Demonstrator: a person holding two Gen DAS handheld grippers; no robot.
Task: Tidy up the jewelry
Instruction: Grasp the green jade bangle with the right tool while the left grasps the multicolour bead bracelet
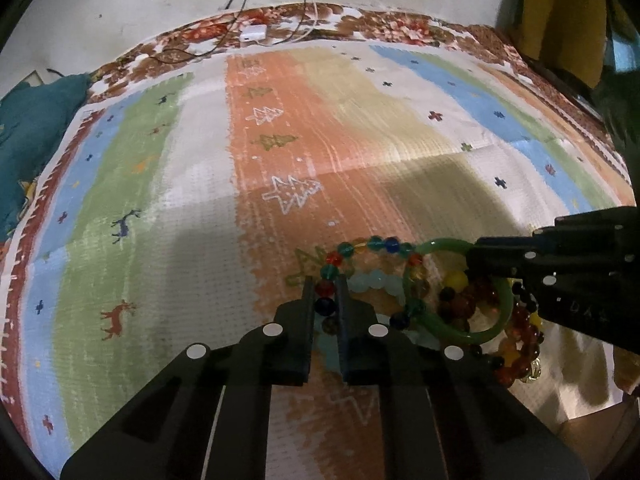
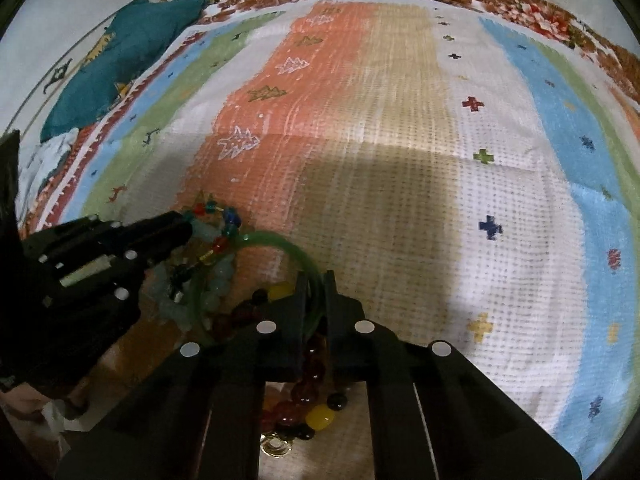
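A pile of jewelry lies on a striped mat [image 1: 200, 184]. My left gripper [image 1: 325, 296] is shut on a multicoloured bead bracelet [image 1: 372, 246], whose beads sit between its fingers. My right gripper [image 2: 316, 292] is shut on a green bangle [image 2: 276, 240], which also shows in the left wrist view [image 1: 480, 332]. A pale blue bead bracelet [image 1: 372, 280] lies under the others. A red-brown bead necklace [image 1: 524, 332] with yellow beads lies beneath the right gripper, seen also in the right wrist view [image 2: 312, 364]. The two bracelets overlap where they meet.
The mat [image 2: 440, 160] covers a bed with a floral sheet [image 1: 400, 28]. A white charger with cables [image 1: 253, 34] lies at the far edge. A teal cushion [image 1: 36, 120] sits at the far left. A wall stands behind the bed.
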